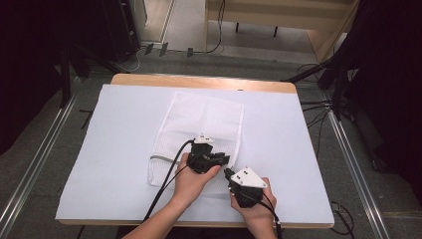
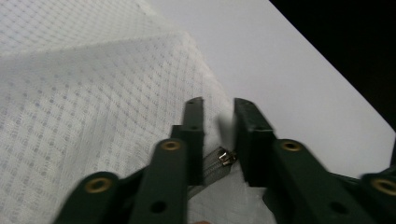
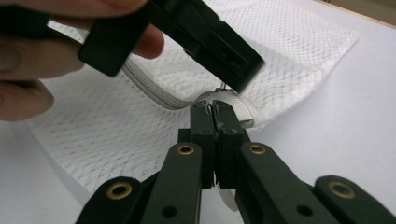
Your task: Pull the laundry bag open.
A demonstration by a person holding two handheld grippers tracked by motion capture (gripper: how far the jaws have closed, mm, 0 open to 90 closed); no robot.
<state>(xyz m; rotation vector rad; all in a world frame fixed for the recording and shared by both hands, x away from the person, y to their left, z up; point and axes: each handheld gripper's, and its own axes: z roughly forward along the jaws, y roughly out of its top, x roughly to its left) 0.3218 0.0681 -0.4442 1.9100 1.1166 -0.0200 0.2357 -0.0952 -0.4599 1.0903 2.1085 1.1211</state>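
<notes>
A white mesh bag [image 1: 204, 124] lies flat on the white table top [image 1: 119, 149], with its zippered end toward the person. My left gripper [image 1: 225, 160] reaches in over the bag's near right corner. In the left gripper view its jaws [image 2: 218, 105] stand a narrow gap apart, and the small metal zipper pull [image 2: 226, 157] is pinched between them. My right gripper [image 1: 227, 172] sits just in front of it, shut on the white zipper band [image 3: 233, 105] at the bag's corner [image 3: 215, 111]. The left hand [image 3: 28, 60] and its black jaw hang right above that grip.
The table's wooden back edge [image 1: 199, 80] runs along the far side. Cables [image 1: 318, 114] and dark stands lie off the right side, and metal rails [image 1: 35, 164] flank the table on the floor. Gripper cables [image 1: 166, 184] trail over the near edge.
</notes>
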